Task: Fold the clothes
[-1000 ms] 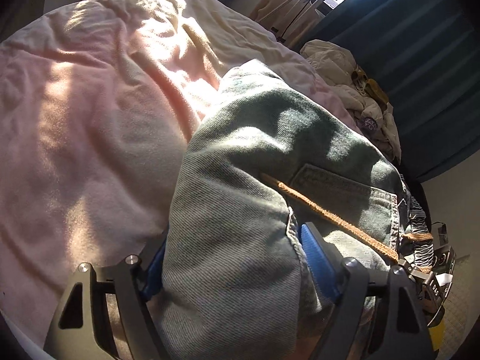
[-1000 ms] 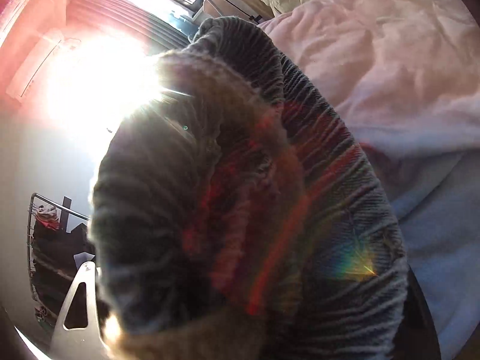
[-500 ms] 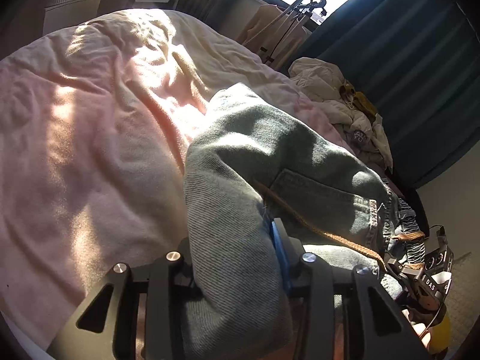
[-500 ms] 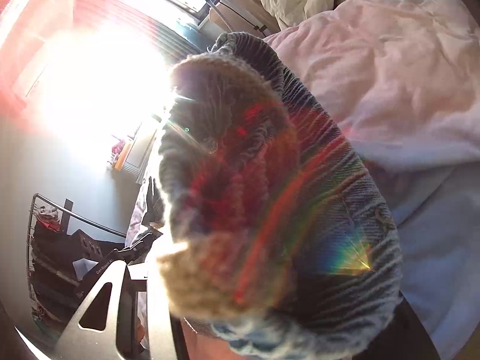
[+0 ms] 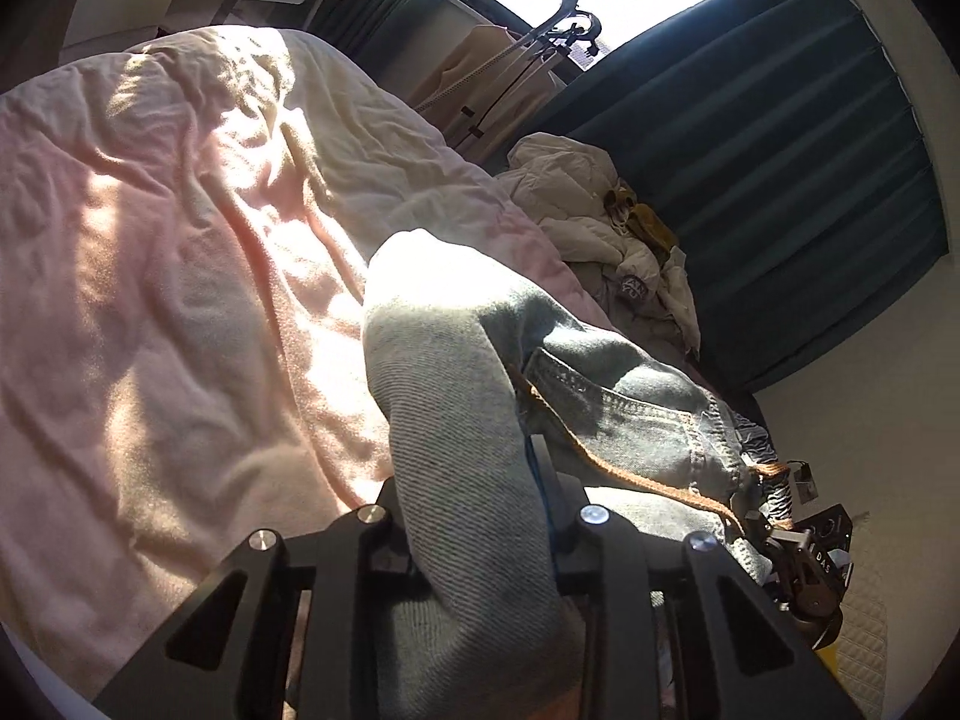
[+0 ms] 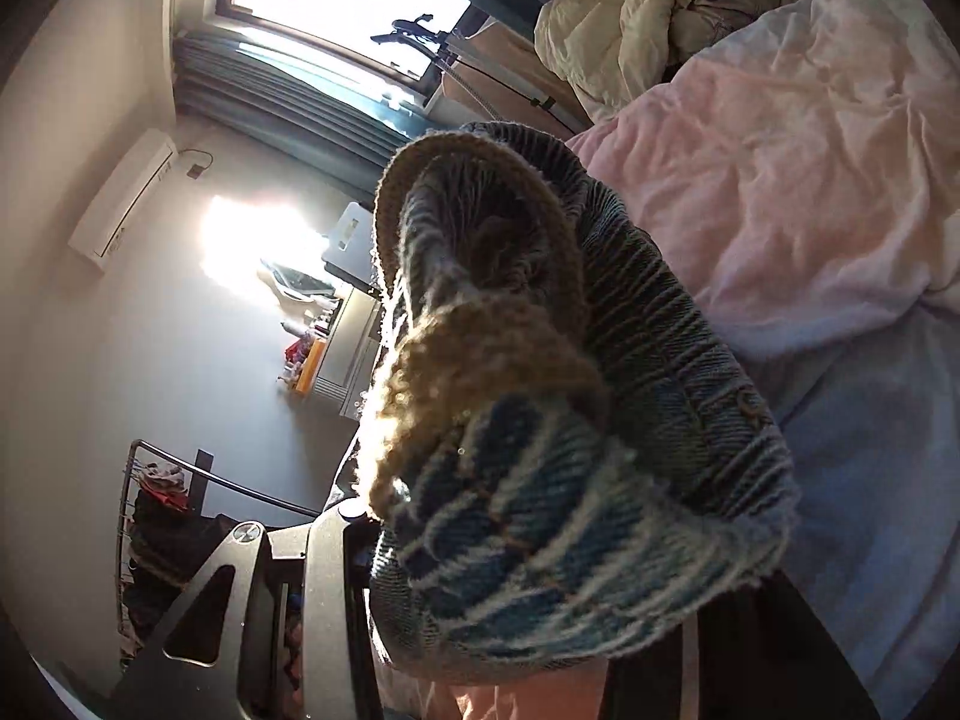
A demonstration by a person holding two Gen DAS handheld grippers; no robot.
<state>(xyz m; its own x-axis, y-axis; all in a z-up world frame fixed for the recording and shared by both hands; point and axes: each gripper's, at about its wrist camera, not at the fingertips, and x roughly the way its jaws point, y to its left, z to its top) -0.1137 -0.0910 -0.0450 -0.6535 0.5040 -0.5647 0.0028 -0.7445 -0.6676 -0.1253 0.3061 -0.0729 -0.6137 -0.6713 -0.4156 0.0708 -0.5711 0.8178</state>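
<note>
Both grippers — left (image 5: 474, 516), right (image 6: 510, 546) — just closed, pinching jeans (image 5: 456, 420)

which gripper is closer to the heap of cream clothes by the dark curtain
Hard to call. Both the left gripper and right gripper clamp the jeans over the pink bedding, with the heap far beyond.
</note>
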